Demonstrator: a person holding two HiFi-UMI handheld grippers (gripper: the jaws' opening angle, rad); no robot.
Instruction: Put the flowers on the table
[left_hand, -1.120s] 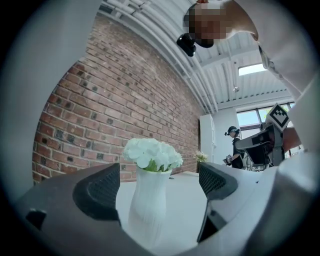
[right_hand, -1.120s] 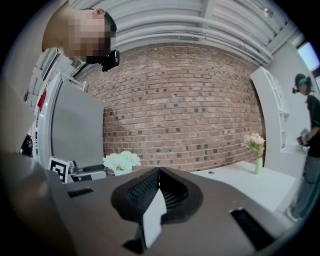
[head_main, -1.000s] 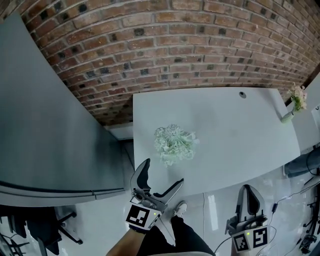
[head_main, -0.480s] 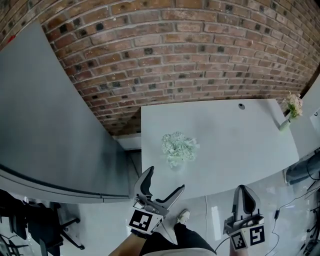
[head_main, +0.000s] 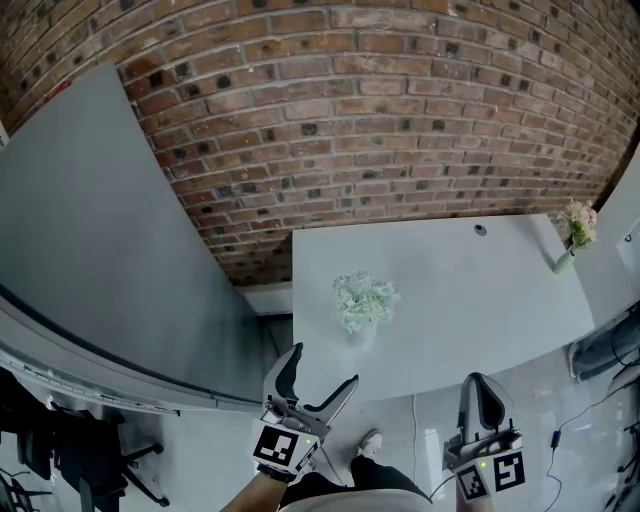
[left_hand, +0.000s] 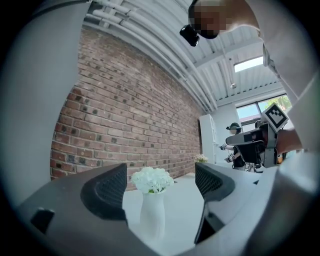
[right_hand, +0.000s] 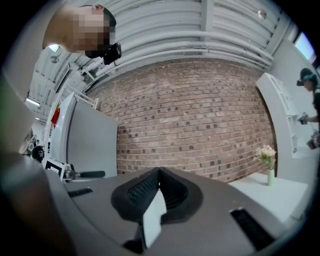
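White flowers (head_main: 364, 300) in 1 vase: upright on grey table (head_main: 480, 290), left part. Left gripper (head_main: 322, 366): jaws wide, just closing slightly, nothing between pads. Right gripper (head_main: 484, 388): jaws together, empty.

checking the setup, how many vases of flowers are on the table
2. A white vase of white flowers stands toward the table's near left side; a small green vase of pale flowers stands at its far right corner. No others show.

flowers (head_main: 364, 300) on table (head_main: 460, 290), wall (head_main: 380, 120) behind
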